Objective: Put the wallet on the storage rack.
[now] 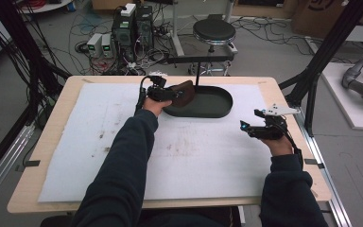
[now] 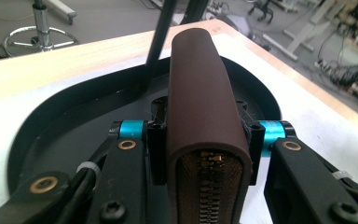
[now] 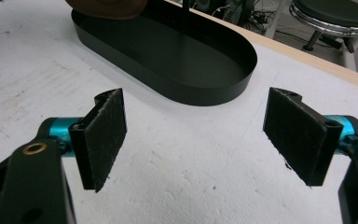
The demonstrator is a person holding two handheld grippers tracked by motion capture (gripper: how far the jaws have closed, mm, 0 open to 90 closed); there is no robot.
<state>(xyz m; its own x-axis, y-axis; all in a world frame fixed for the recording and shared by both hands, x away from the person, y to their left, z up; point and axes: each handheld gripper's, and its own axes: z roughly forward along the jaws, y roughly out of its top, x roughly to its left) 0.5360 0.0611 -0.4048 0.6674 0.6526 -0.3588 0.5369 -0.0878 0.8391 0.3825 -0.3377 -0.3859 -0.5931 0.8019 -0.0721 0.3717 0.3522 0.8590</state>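
The left gripper view showed the left hand-held gripper (image 2: 200,135) clamped on a brown zippered pouch (image 2: 205,107), held over the near rim of the black oval tray (image 2: 37,135). The right hand-held gripper (image 3: 196,135) hung with its jaws wide apart and nothing between them, near the tray's right end above the white mat (image 3: 191,186) on the table (image 1: 52,137).

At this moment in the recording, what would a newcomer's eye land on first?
The brown leather zip pouch clamped in the left gripper, held above the left end of the black oval metal tray at the far side of the white foam mat. Next, the right gripper, wide open over the mat, nearer than the tray.
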